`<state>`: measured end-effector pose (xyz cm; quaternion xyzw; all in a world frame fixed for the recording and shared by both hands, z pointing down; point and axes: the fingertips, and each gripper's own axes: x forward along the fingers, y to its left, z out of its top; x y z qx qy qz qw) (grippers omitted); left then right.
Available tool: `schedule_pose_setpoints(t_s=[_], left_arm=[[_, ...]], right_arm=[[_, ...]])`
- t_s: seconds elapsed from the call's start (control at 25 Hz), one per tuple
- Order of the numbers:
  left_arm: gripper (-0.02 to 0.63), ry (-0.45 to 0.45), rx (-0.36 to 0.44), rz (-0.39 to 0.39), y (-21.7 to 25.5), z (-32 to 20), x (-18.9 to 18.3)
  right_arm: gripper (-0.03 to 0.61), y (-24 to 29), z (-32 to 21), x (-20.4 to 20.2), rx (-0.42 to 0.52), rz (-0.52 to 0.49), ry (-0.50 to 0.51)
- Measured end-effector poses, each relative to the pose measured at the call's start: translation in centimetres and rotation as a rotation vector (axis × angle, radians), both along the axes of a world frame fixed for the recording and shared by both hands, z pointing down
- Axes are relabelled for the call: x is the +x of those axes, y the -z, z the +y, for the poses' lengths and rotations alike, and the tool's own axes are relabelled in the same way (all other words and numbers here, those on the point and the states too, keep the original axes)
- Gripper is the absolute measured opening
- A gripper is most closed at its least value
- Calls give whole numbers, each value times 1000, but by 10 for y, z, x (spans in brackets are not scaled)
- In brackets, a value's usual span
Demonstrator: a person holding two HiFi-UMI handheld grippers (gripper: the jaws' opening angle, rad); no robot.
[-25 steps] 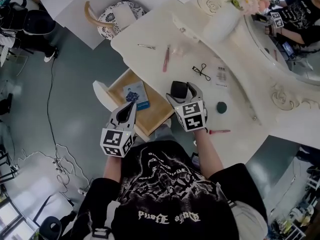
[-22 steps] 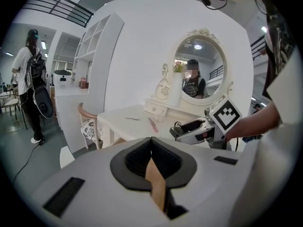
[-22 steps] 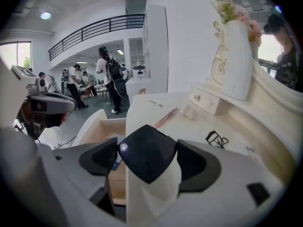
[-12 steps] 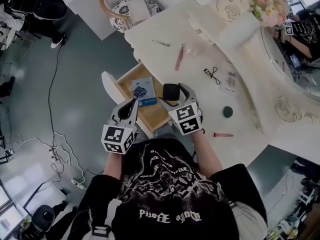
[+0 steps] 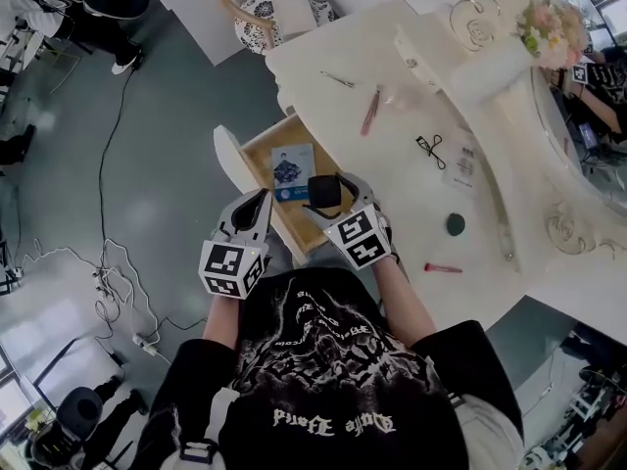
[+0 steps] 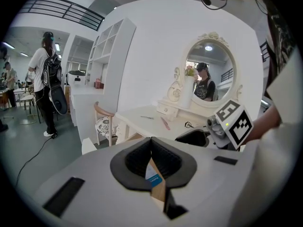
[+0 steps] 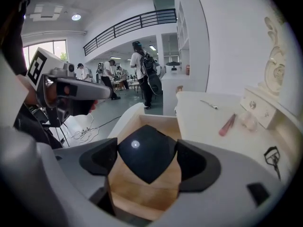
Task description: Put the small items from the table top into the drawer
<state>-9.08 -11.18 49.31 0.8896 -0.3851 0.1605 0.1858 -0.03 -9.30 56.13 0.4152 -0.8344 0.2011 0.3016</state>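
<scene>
gripping one black box (image 5: 324,191) over one drawer (image 5: 257,170)

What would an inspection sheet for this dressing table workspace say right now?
Surface: white table top; drawer open.
Job's things: black square item held above the drawer; pink stick, eyelash curler, dark round item and red stick lie on the table top; blue card in the drawer.
Clutter: flower vase.
Grippers: right gripper shut on the black square item; left gripper shut, empty.
Cables: loose cable on the floor.
Surroundings: chair; person with a backpack.
</scene>
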Motion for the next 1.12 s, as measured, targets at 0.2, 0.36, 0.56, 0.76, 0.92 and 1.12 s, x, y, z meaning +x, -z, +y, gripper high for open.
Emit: schedule_pose_setpoints(t_s=[0.2, 0.36, 0.56, 0.76, 0.92, 1.12], left_arm=[[15, 34, 0, -2, 0, 1, -11], [15, 41, 1, -20, -1, 4, -18], [15, 61, -1, -26, -2, 1, -24], [15, 68, -1, -44, -4, 1, -29], [15, 78, -10, -52, -5, 2, -34], [15, 88, -19, -57, -7, -2, -39]], right_arm=[[394, -18, 9, -14, -50, -6, 73], [396, -31, 11, -20, -65, 17, 121], [396, -47, 16, -32, -101, 54, 196], [396, -63, 20, -36, -138, 80, 246], [396, -74, 21, -39, -159, 106, 274], [396, -86, 19, -44, -177, 122, 298]])
